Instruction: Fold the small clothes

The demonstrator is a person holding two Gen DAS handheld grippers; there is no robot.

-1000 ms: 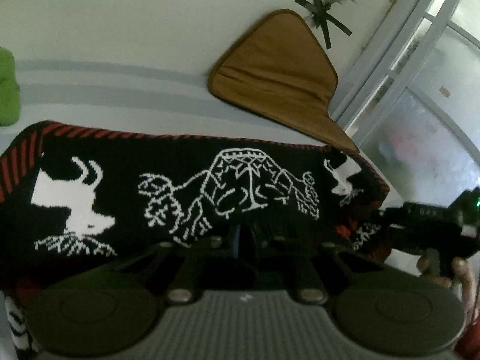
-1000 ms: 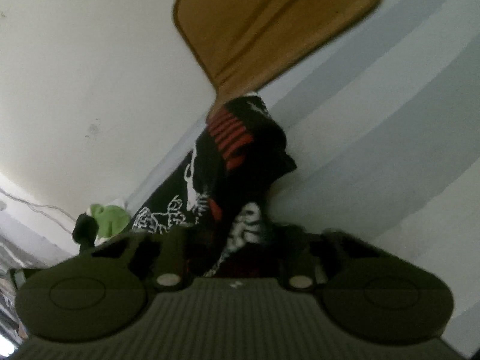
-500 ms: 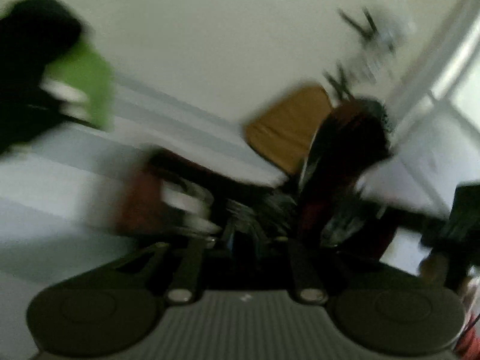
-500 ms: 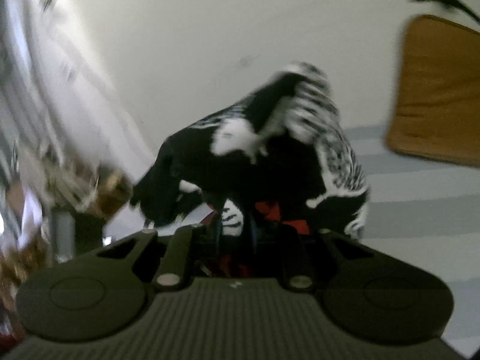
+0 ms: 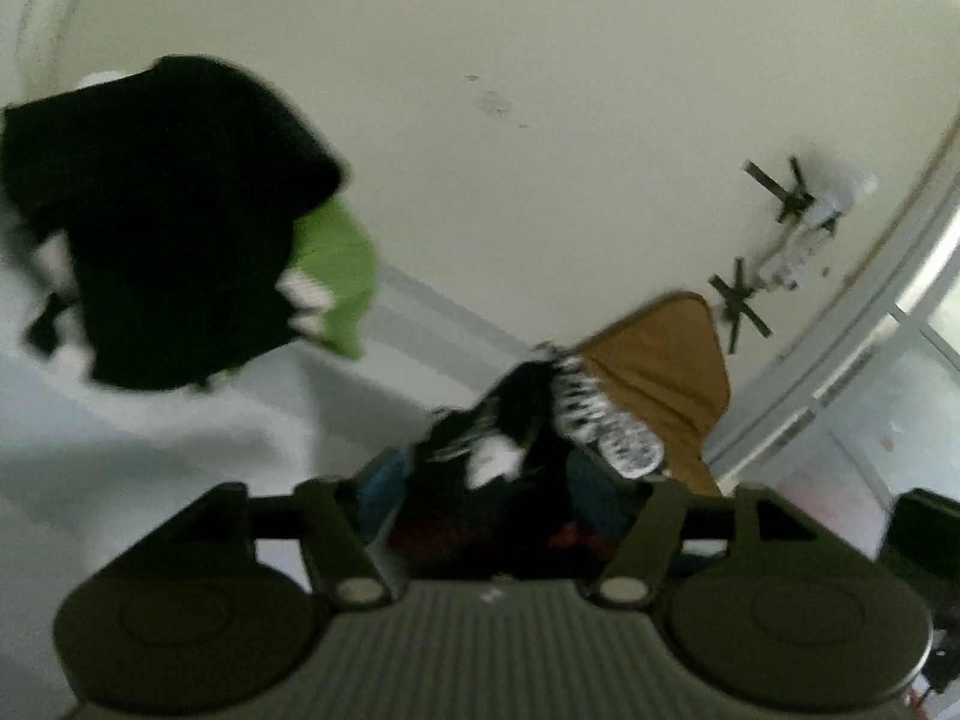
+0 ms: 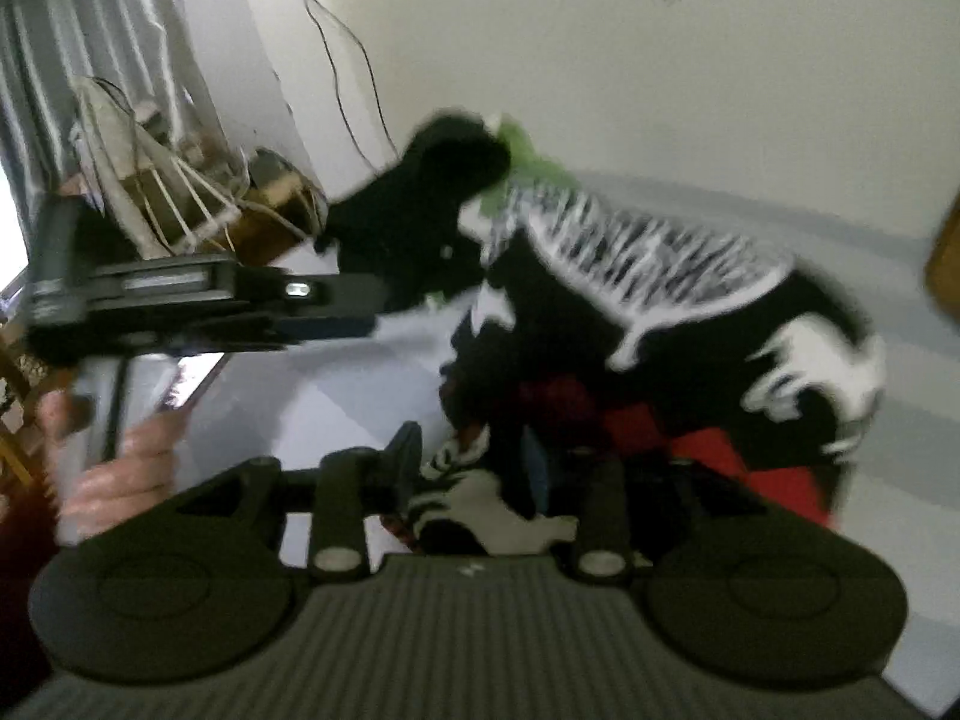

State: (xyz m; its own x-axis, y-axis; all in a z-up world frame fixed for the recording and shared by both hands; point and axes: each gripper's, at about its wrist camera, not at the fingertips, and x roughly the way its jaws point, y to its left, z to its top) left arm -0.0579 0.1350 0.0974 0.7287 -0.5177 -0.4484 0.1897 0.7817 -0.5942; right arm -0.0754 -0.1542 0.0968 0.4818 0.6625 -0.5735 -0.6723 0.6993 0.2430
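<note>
Letting go of the knit over the bed, left gripper and right gripper jaws just opened around loose cloth, risking a bunched, unfolded heap.

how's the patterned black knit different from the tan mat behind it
The knit is black with white and red figures; the tan mat is one plain colour. The knit lies bunched and folded over itself; the mat stands flat against the wall. Both sit on the pale striped surface.

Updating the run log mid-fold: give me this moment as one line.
knit garment: bunched on striped sheet | left gripper: jaws just opened, cloth between | right gripper: jaws just opened, cloth between
</note>
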